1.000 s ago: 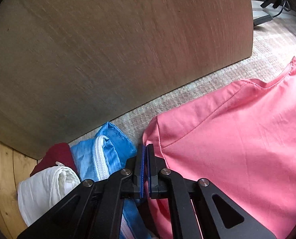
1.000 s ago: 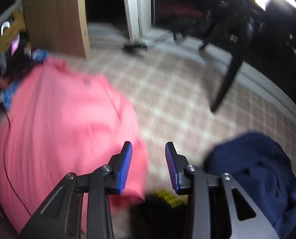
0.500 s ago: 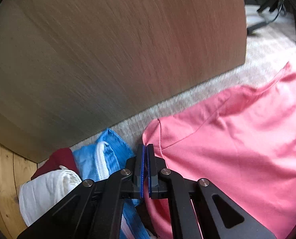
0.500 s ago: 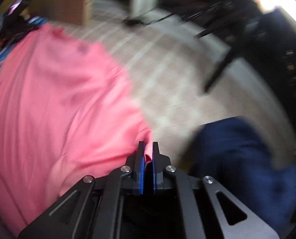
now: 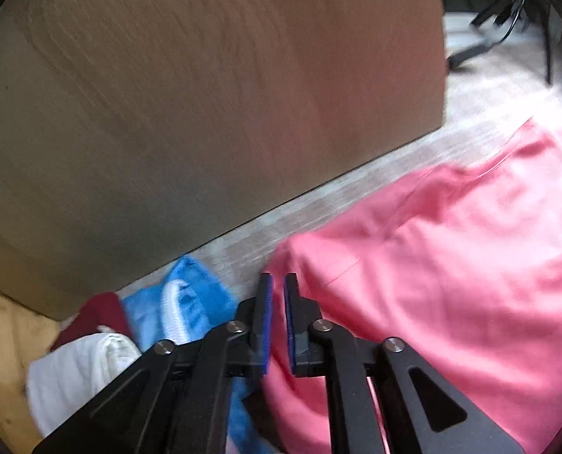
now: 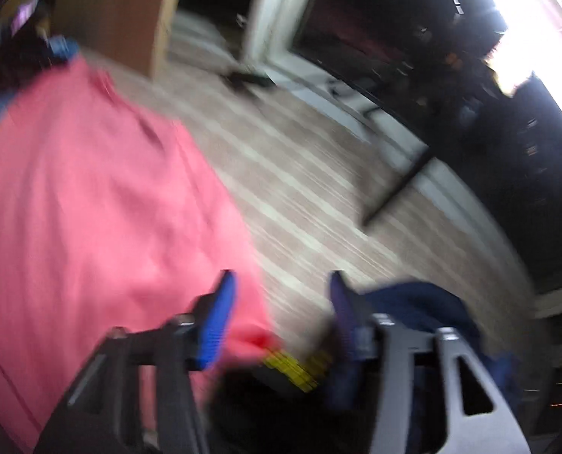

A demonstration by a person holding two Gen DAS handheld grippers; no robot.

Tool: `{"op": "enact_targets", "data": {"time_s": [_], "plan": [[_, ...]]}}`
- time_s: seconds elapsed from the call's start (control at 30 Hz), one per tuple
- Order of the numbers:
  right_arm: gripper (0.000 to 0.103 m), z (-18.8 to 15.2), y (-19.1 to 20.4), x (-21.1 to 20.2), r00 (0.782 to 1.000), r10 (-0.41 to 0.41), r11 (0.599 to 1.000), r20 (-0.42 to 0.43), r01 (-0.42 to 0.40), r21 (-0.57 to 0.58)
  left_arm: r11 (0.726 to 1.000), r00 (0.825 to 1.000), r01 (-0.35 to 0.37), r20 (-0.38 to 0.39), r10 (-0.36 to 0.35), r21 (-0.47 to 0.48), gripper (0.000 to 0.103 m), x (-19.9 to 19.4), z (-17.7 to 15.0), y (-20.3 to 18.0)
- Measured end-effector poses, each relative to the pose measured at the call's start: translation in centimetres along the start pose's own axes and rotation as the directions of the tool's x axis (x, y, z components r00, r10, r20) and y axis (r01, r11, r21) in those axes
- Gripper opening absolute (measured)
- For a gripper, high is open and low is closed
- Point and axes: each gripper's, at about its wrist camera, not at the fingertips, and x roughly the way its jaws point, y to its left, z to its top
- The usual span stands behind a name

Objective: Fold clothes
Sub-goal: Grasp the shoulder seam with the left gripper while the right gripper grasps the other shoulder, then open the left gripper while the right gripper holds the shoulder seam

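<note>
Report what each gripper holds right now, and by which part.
Nothing is held. The left gripper stands slightly open beside the pink cotton shirt's edge; the right gripper is wide open above its corner.

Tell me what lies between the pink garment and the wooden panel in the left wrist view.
A bare strip of pale carpet runs between the pink garment and the wooden panel.

The pink shirt point(image 5: 451, 283) runs off the right edge. The right wrist view is blurry; the blue cloth point(image 6: 424, 306) looks smeared.
</note>
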Motion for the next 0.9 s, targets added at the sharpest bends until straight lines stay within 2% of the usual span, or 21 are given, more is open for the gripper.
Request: {"op": "enact_targets", "data": {"time_s": [0.07,0.17,0.27,0.33,0.4,0.43,0.47,0.5,0.6,0.63,0.67,0.7,0.73,0.9], "plan": [[0.056,0.2,0.3,0.5,1.000,0.024,1.000,0.012,-0.024,0.013,1.000,1.000,0.025,0.007,-0.026,0.006,0.032,-0.1,0.2,-0.3],[0.056,0.1,0.8,1.4,0.999,0.045,0.999,0.015,-0.045,0.027,0.998,1.000,0.027,0.002,-0.027,0.051,0.037,0.4,0.5,-1.4],[0.056,0.1,1.3,2.4,0.998,0.066,0.997,0.018,-0.067,0.041,0.998,0.999,-0.032,-0.024,0.034,0.059,0.037,1.6,0.6,-1.8],[0.048,0.0,1.6,3.0,0.997,0.081,0.995,0.020,-0.081,0.051,0.998,0.998,-0.061,-0.004,0.061,0.032,0.037,1.3,0.7,-1.6],[0.008,0.0,1.9,3.6,0.995,0.095,0.994,0.023,-0.096,0.060,0.996,0.996,-0.086,0.028,0.085,0.011,0.037,0.0,0.5,-1.1],[0.005,0.0,2.1,3.9,0.995,0.102,0.993,0.024,-0.103,0.065,0.996,0.996,-0.086,0.038,0.086,0.006,0.040,-0.6,0.5,-0.8],[0.005,0.0,2.2,4.2,0.994,0.109,0.991,0.025,-0.110,0.069,0.997,0.996,-0.081,0.026,0.080,0.010,0.049,-0.4,0.5,-0.8],[0.005,0.0,2.4,4.5,0.993,0.116,0.990,0.027,-0.118,0.074,0.997,0.997,-0.075,0.014,0.074,0.015,0.053,0.0,0.5,-0.8],[0.004,-0.6,2.6,4.6,0.992,0.122,0.988,0.041,-0.125,0.096,0.998,0.998,-0.056,-0.022,0.057,0.028,0.055,0.9,0.5,-0.7],[0.004,-0.8,2.7,4.4,0.991,0.121,0.987,0.048,-0.125,0.103,0.998,0.998,-0.050,-0.035,0.051,0.032,0.048,1.2,0.5,-0.7],[0.004,-1.1,2.6,4.3,0.992,0.114,0.987,0.057,-0.120,0.105,1.000,0.999,-0.021,-0.045,0.021,0.007,0.023,1.3,0.5,-0.4],[0.003,-1.3,2.4,4.1,0.992,0.106,0.988,0.067,-0.112,0.104,1.000,0.998,0.008,-0.054,-0.009,-0.020,0.009,1.3,0.5,-0.1],[0.003,-1.5,2.3,4.0,0.992,0.097,0.989,0.076,-0.104,0.104,0.998,0.997,0.037,-0.063,-0.040,-0.047,0.005,1.3,0.5,0.1],[0.003,-2.7,1.8,0.9,0.986,0.055,0.990,0.157,-0.074,0.117,0.996,0.999,0.045,0.019,-0.044,-0.079,0.004,-3.2,-0.8,0.1]]}}
